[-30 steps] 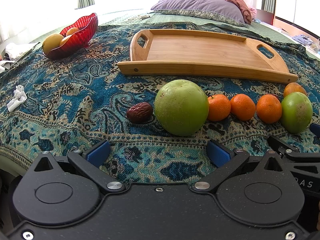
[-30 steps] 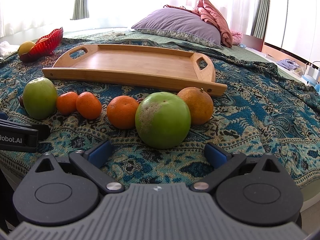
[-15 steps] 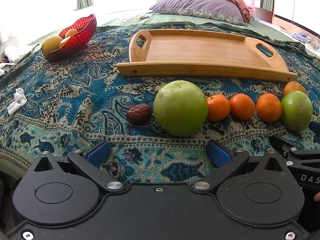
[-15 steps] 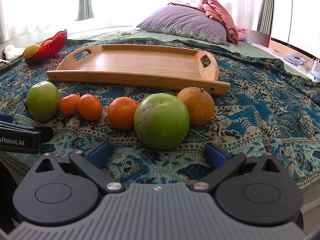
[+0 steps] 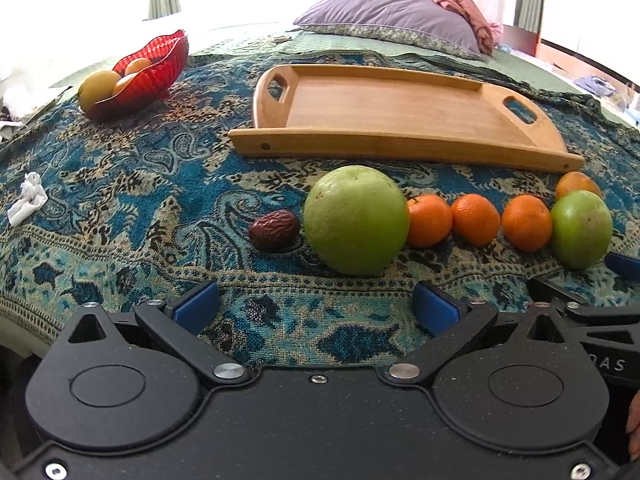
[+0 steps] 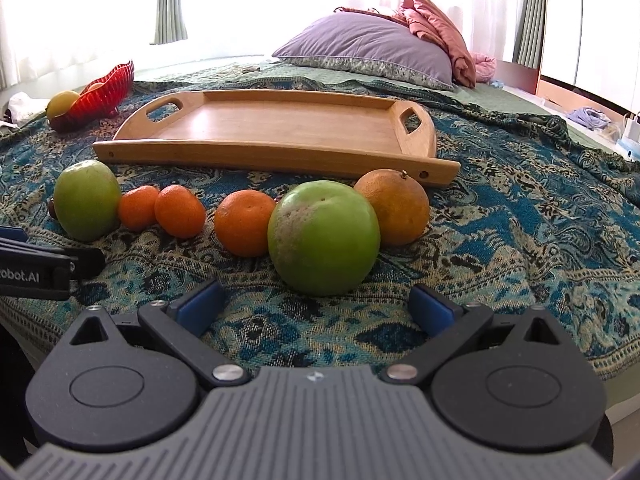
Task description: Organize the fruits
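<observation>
A row of fruit lies on the patterned blue cloth before an empty wooden tray (image 5: 400, 112) (image 6: 280, 128). In the left wrist view my left gripper (image 5: 316, 306) stands open just short of a big green fruit (image 5: 355, 220), with a dark red date (image 5: 274, 230) to its left and three small oranges (image 5: 476, 220) to its right. In the right wrist view my right gripper (image 6: 316, 306) is open just short of a second green fruit (image 6: 324, 238). A larger dull orange (image 6: 394, 206) sits behind it and the small oranges (image 6: 242, 222) lie to the left.
A red glass bowl (image 5: 148, 72) holding yellow and orange fruit sits at the far left. A crumpled white tissue (image 5: 26, 198) lies on the cloth at left. A purple pillow (image 6: 368, 50) and pink bedding lie behind the tray. The bed's edge runs just under both grippers.
Both views have shifted only slightly; the right gripper has risen a little, so the tray and fruit sit marginally lower in its view. No fruit has moved and both grippers stay open.
</observation>
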The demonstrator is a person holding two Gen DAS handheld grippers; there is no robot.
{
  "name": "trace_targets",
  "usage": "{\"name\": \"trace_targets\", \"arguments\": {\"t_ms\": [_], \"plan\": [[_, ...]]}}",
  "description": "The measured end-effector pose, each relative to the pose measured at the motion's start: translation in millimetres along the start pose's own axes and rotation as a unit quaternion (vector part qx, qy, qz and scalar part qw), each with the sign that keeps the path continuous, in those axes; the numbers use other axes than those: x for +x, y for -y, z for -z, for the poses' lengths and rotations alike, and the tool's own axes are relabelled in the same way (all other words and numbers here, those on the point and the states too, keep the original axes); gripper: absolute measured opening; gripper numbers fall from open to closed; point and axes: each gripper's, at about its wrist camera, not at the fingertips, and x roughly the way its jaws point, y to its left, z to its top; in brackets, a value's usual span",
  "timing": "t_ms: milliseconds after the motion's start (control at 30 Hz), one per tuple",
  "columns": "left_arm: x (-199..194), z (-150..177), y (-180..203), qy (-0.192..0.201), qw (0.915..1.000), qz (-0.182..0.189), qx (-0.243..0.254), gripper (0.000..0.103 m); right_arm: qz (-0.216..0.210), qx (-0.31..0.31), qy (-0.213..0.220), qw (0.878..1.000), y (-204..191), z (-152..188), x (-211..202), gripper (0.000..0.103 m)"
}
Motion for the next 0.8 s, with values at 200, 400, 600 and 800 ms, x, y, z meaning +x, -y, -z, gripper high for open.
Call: {"name": "trace_targets", "arguments": {"t_ms": [200,400,600,800], "plan": [[-18.3,-1.2,7.0,0.042,0.9987,0.014,0.025,0.086,-0.006,0.017,0.009,1.0,2.9,-4.7,-5.2,0.103],[-27.8,-7.1,16.5,0.076,0.9958,0.024,0.045,0.072,-0.017,-0.003,0.048,0.999,-0.9,-3.1,-18.6,0.094],[-28.1,-12.6,12.7,0.086,0.9952,0.028,0.038,0.046,0.007,-0.011,0.08,0.997,-4.7,-5.9,-26.1,0.071],[-22.7,-15.3,6.7,0.087,0.9949,0.038,0.032,0.05,0.015,0.004,0.098,0.995,2.1,-7.9,-29.4,0.068]]}}
